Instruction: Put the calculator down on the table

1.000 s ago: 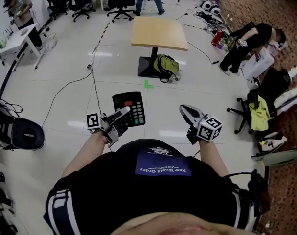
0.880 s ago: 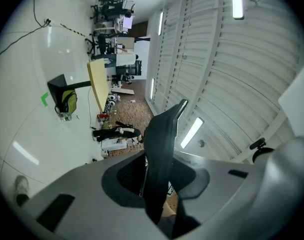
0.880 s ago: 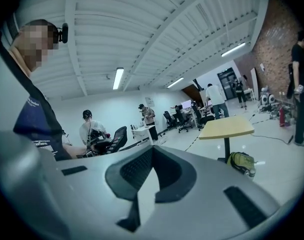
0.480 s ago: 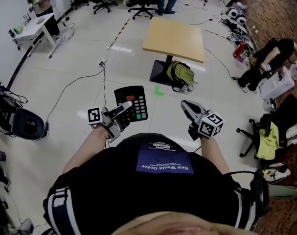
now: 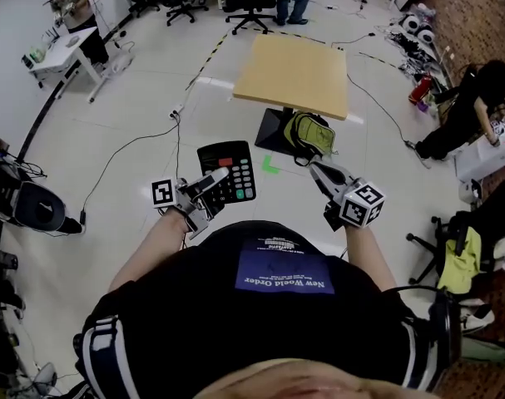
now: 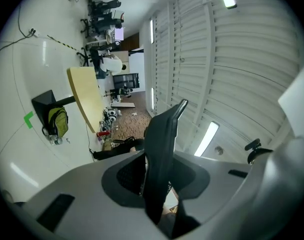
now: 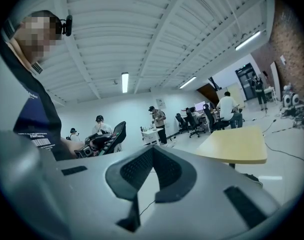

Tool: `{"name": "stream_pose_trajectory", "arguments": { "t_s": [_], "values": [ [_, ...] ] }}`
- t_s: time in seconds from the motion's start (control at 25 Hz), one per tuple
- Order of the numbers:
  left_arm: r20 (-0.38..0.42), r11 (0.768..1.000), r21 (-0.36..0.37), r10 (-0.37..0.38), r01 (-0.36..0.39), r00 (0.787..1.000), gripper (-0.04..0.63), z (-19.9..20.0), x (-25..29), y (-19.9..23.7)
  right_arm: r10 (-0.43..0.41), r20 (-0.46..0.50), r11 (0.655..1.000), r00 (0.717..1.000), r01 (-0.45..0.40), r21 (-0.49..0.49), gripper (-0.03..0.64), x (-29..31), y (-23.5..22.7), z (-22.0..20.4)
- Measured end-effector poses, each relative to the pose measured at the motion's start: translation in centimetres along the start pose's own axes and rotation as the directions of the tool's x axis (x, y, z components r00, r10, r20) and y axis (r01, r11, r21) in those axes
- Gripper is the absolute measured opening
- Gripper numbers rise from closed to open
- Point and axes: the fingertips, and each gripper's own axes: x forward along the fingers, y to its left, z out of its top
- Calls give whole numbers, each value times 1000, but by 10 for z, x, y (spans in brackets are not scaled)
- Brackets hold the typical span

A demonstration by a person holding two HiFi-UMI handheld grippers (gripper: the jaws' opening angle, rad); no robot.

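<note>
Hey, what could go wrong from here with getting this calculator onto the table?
The left gripper pinches the calculator by one edge, most of it sticking out past the jaws, so it may tilt or slip. A cable lies on the floor toward the table: a possible trip. The backpack sits at the table's base, where a foot could catch.

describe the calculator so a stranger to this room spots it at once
Start at the square wooden table on the pale floor, then come nearer to the left gripper. The calculator is the flat black slab clamped in it, the only thing with rows of keys and a red button.
</note>
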Motion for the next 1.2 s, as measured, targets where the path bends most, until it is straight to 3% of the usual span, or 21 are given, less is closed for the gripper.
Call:
{"name": "stream_pose_trajectory", "arguments": {
  "t_s": [0.32, 0.48, 0.72, 0.96, 1.2],
  "values": [
    [-74, 998, -62, -33, 28, 997, 121, 55, 52, 38, -77, -9, 997, 997, 77, 21, -14, 28, -57, 17],
    [-138, 993, -92, -90, 78, 986, 121, 115, 79, 57, -165, 2, 986, 986, 165, 8, -14, 63, -89, 38],
    [-218, 991, -94, -115, 96, 969, 121, 214, 91, 82, -263, 27, 964, 965, 261, 48, -14, 130, -128, 58],
    [-241, 992, -95, -102, 81, 965, 121, 287, 107, 116, -243, -2, 970, 970, 243, 28, -14, 204, -157, 63],
    [-208, 991, -125, -82, 56, 975, 121, 324, 145, 150, -228, -7, 972, 974, 228, 60, -14, 228, -230, 76]
  ]
}}
